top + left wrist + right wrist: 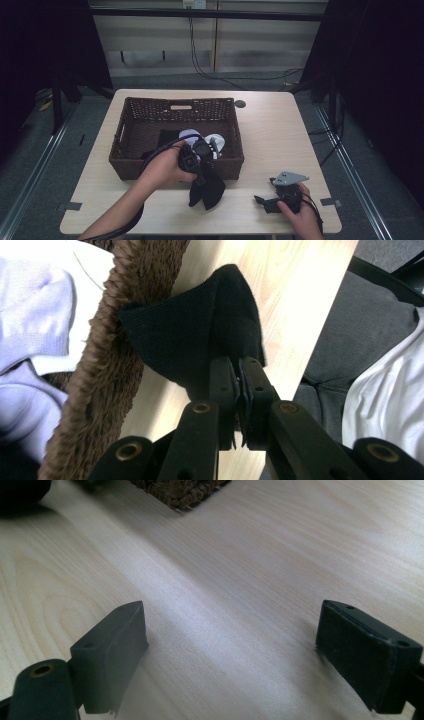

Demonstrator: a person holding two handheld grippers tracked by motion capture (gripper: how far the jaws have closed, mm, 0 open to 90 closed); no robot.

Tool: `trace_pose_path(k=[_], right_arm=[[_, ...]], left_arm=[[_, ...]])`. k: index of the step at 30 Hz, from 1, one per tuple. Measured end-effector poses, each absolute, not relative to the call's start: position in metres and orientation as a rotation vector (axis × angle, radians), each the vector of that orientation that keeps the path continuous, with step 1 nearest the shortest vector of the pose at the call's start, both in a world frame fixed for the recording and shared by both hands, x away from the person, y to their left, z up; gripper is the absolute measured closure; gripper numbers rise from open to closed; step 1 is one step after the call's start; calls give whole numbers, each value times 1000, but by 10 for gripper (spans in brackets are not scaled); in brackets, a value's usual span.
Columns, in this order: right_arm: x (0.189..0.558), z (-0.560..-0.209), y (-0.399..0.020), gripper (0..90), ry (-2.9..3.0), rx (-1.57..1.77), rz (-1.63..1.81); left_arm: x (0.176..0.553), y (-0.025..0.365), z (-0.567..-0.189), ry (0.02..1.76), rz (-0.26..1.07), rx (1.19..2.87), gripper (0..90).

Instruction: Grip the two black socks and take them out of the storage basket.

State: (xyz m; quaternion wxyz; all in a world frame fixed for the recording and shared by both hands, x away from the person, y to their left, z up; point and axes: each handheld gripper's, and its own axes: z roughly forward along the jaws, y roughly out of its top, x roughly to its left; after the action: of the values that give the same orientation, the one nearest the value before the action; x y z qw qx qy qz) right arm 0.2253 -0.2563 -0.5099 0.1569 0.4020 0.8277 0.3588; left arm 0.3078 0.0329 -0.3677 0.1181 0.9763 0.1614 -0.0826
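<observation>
**Black sock drawn over the basket's front wall**

Here the table (280, 130) carries a wicker basket (131, 125) on its left half, the basket's front wall lying near the table's front edge. Pale laundry (216, 141), lilac and white in the left gripper view, lies inside toward the front right corner of the basket. A black sock (207, 187) hangs from the left gripper (192, 162) just outside the front wall, its lower end draping onto the table between that wall and the front edge. In the left gripper view the sock (195, 330) spreads from the jaws and touches the woven rim (107, 335). The jaws are closed tight on a fold of the fabric, with no gap visible between them. The right gripper (272, 202) rests near the table's front right corner, well apart from the sock; in its own view the jaws stand wide apart with bare wood between them and nothing held.

The step appears to be laying the sock on the table in front of the basket. To do it well, keep the pinch firm until the fabric clears the rim, where the weave could snag it. Move toward the front edge so the sock lies flat rather than bunched. Release only once most of it rests on the wood.
</observation>
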Motion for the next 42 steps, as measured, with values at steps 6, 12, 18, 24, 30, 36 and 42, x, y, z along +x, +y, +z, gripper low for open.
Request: trace_pose_path(k=[6, 12, 18, 24, 30, 36, 42], right_arm=[[225, -510, -256, 123, 2369, 1152, 1026], [225, -510, -256, 123, 2368, 1152, 1025], [225, -510, -256, 123, 2368, 1150, 1026], [225, -510, -256, 123, 2368, 1154, 1025], [225, -510, -256, 123, 2369, 1152, 1026], [225, -510, -256, 123, 2367, 1156, 1028], [225, -510, -256, 122, 2365, 1151, 1028]], left_arm=[[309, 27, -378, 472, -226, 2870, 859], [310, 22, -383, 488, -227, 2862, 835], [312, 22, -384, 503, -231, 2846, 768], [312, 25, -379, 509, -239, 2846, 733], [315, 34, -361, 536, -238, 2826, 669], [320, 43, -341, 554, -237, 2817, 645], [330, 52, -327, 583, -184, 2795, 565]])
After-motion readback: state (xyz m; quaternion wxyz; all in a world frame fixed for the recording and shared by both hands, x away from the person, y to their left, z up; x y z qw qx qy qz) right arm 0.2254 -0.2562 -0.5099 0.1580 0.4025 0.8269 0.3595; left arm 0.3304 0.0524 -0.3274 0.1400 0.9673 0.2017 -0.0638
